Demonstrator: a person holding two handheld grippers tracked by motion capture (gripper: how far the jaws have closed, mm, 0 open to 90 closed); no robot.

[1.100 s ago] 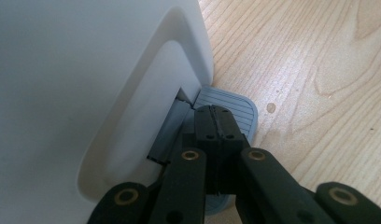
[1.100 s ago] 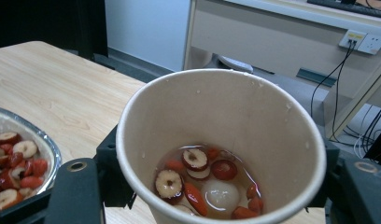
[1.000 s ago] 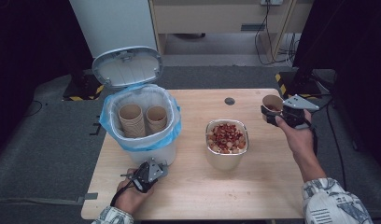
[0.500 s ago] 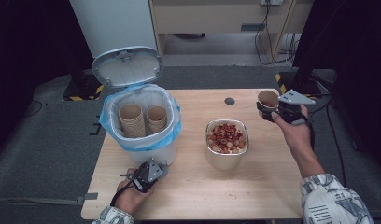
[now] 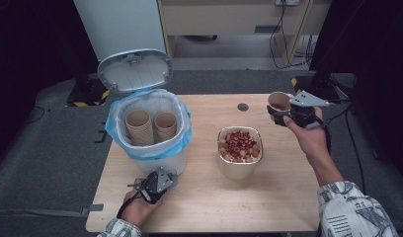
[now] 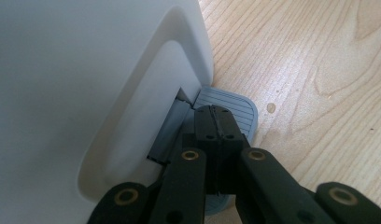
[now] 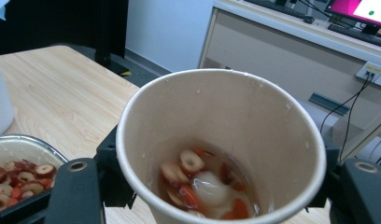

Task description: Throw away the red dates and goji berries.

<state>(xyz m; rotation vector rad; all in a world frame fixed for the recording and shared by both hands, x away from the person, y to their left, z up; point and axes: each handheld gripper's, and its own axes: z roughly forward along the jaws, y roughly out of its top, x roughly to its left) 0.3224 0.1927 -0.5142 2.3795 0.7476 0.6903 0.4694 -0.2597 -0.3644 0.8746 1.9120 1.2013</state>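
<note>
Right gripper (image 5: 283,109): jaws spread to the cup's width and clamped on either side of a tan paper cup (image 7: 221,144), which is held upright above the far right corner of the light wooden worktop (image 5: 268,197). In the right gripper view the cup's bottom holds a little liquid with red date slices and a pale round piece (image 7: 208,184); droplets cling to the inner wall. The person's right hand (image 5: 308,133) grips the tool from behind, with a patterned sleeve (image 5: 355,210) at the near right edge. Left gripper (image 6: 218,122): jaws closed flat against each other with nothing between them, tips resting on the grey ribbed foot pedal (image 6: 235,107) at the base of the white plastic pedal bin (image 6: 76,93). In the high view this gripper (image 5: 152,186) sits at the near left of the worktop, just in front of the bin (image 5: 165,163), with the left hand (image 5: 138,207) behind it. The bin's lid (image 5: 134,70) stands open and tilted back; a blue bag liner (image 5: 115,131) is folded over the rim, and two tan paper cups (image 5: 151,124) stand upright side by side inside. Between bin and right gripper, near the worktop's middle, stands a square metal container (image 5: 239,168) heaped with red date slices (image 5: 239,143); it is well apart from the held cup. A small dark round cap (image 5: 243,106) lies in the worktop near the far edge.
</note>
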